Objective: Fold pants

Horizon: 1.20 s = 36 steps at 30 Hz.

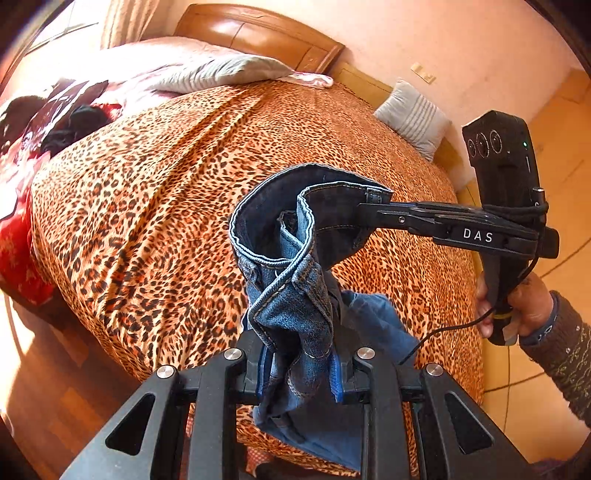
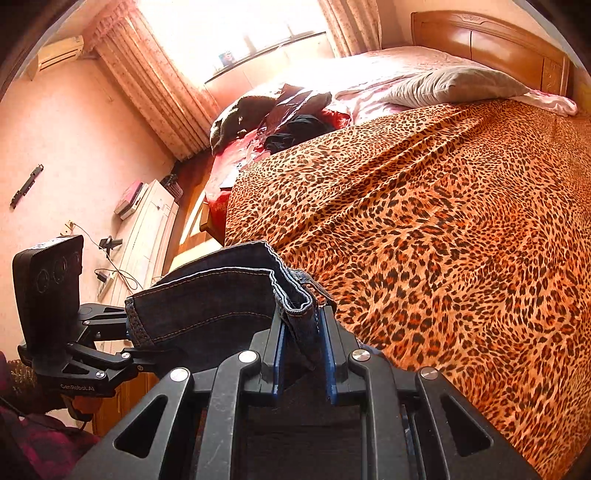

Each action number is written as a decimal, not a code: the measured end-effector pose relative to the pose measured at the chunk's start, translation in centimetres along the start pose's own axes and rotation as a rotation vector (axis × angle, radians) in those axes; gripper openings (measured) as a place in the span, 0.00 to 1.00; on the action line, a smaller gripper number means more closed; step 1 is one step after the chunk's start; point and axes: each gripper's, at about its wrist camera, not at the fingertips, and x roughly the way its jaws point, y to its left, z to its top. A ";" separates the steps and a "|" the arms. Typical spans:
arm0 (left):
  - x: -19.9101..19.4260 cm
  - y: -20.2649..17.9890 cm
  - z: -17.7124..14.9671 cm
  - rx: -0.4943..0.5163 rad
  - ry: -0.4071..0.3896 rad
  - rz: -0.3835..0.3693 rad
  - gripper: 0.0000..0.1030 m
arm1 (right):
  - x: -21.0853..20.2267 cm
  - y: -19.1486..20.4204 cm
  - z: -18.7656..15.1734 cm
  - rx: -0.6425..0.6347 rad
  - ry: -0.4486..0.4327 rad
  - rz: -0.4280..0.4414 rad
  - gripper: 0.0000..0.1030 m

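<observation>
Blue denim pants (image 1: 291,295) hang bunched in the air above the leopard-print bed cover (image 1: 166,184). My left gripper (image 1: 299,373) is shut on a thick twist of the denim, its blue pads (image 1: 338,376) pressing on either side. The right gripper (image 1: 369,208), held by a hand (image 1: 524,306), clamps the dark waistband edge from the right. In the right wrist view the pants (image 2: 207,295) stretch leftward from my right gripper (image 2: 303,347), shut on a folded waistband edge, to the left gripper (image 2: 127,332). The legs dangle below, partly hidden.
The bed cover (image 2: 443,221) spreads wide beneath. A grey pillow (image 1: 221,74) and wooden headboard (image 1: 258,33) lie at the far end, a striped cushion (image 1: 413,114) by the wall. Dark clothes (image 2: 288,122) pile on the far side. A white cabinet (image 2: 151,229) stands beyond.
</observation>
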 end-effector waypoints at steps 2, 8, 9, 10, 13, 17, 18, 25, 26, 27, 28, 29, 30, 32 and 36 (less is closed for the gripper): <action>-0.6 -3.1 -1.3 0.107 0.020 0.010 0.23 | -1.9 -0.9 -2.8 0.046 -0.019 -0.003 0.17; 2.5 -10.6 -6.9 0.366 0.195 -0.023 0.24 | -5.8 -4.5 -12.2 0.219 -0.031 -0.046 0.17; 3.3 -11.7 -8.0 0.399 0.245 -0.020 0.24 | -5.8 -5.3 -13.8 0.252 -0.026 -0.058 0.18; 4.6 -12.4 -9.2 0.435 0.291 -0.010 0.24 | -5.7 -6.0 -15.4 0.283 -0.013 -0.071 0.18; 7.9 -13.7 -12.2 0.516 0.404 0.055 0.24 | -4.1 -7.9 -20.0 0.351 0.072 -0.145 0.20; 8.5 -13.0 -13.0 0.478 0.446 0.076 0.27 | -2.8 -9.4 -24.5 0.393 0.191 -0.274 0.20; 8.0 -12.7 -12.8 0.456 0.452 0.058 0.27 | -3.2 -9.6 -25.1 0.408 0.198 -0.279 0.21; 3.2 -7.1 -12.0 0.191 0.492 -0.086 0.38 | -9.5 -10.7 -26.4 0.602 0.040 -0.195 0.43; 3.0 -5.4 -11.8 0.097 0.497 -0.134 0.41 | -9.8 -10.9 -26.5 0.643 0.005 -0.145 0.49; 2.9 -3.9 -11.4 -0.014 0.501 -0.187 0.43 | -9.9 -11.0 -26.5 0.682 -0.023 -0.097 0.57; 3.2 -2.5 -11.0 -0.123 0.502 -0.234 0.45 | -9.6 -11.1 -26.4 0.717 -0.042 -0.046 0.59; 3.7 -1.3 -10.6 -0.219 0.501 -0.273 0.46 | -9.0 -11.3 -26.3 0.754 -0.050 0.007 0.59; 4.4 -0.4 -10.2 -0.304 0.500 -0.307 0.46 | -8.3 -11.5 -26.4 0.791 -0.055 0.036 0.59; 5.8 0.5 -9.6 -0.414 0.495 -0.363 0.46 | -6.9 -12.0 -26.5 0.846 -0.061 0.066 0.59; 8.1 -1.0 -9.6 -0.464 0.543 -0.443 0.51 | -4.4 -12.9 -26.3 0.903 -0.074 0.090 0.59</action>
